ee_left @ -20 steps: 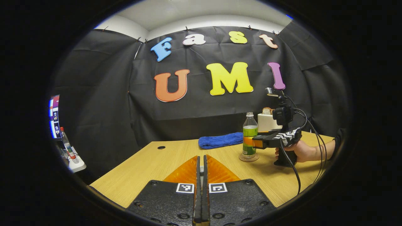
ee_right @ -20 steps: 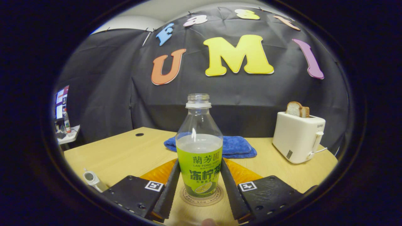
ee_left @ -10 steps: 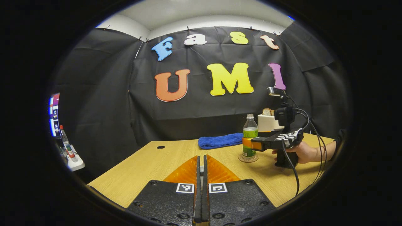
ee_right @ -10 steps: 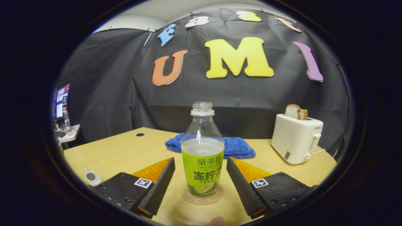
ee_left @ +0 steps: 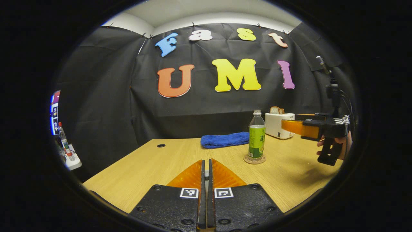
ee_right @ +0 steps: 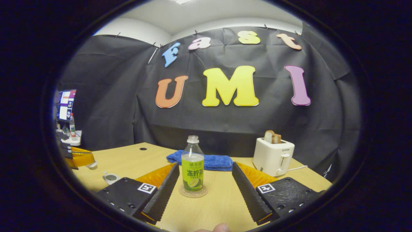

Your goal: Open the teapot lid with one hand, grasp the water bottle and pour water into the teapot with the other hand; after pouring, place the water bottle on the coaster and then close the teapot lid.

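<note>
Two handheld grippers, both free of any load.
Left gripper (ee_left: 206, 180) fingers pressed together; right gripper (ee_right: 206, 187) fingers spread wide, gripped by a hand (ee_left: 342, 145).

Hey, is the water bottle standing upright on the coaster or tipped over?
Upright. The water bottle stands straight on the coaster, uncapped neck up, with the open right gripper clear of it.

**Two low cameras, both facing the back wall**

Left gripper view: low over the table (ee_left: 135, 167), facing the cloth wall at 12 o'clock, water bottle (ee_left: 256, 138) on its coaster (ee_left: 254, 159) well off at 1 o'clock.

Right gripper view: similarly low, facing the same wall, bottle nearer at 12 o'clock.

Shared: table, bottle, blue towel (ee_right: 209, 161), toaster (ee_right: 273, 151).
</note>
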`<move>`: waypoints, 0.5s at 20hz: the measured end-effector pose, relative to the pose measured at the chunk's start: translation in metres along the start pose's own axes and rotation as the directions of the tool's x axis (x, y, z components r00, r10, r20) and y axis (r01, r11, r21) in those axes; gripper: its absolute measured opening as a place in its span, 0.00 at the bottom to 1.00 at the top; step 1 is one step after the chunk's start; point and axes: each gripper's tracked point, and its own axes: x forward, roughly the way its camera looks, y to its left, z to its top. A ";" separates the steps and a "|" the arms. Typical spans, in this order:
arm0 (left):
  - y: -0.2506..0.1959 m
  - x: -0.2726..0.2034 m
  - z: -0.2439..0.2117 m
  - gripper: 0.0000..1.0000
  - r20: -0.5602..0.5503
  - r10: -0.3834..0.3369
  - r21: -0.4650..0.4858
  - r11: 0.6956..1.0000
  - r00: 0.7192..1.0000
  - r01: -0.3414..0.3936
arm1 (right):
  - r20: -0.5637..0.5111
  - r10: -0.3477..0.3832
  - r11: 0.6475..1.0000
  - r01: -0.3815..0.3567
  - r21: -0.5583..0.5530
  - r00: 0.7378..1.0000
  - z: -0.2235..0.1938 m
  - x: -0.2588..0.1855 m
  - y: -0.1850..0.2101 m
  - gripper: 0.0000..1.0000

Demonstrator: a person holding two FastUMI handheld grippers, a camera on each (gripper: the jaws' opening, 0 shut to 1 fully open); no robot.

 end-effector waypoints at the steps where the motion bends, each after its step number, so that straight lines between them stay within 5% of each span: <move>1: -0.004 0.004 -0.002 0.04 -0.001 -0.008 -0.013 1.000 1.000 0.008 | 0.000 -0.007 1.000 0.007 0.014 1.000 -0.002 -0.010 -0.005 0.98; 10: -0.007 0.036 -0.028 0.04 -0.027 -0.008 -0.040 0.999 1.000 0.007 | 0.061 -0.082 0.995 0.086 -0.056 0.995 -0.005 -0.057 -0.028 0.98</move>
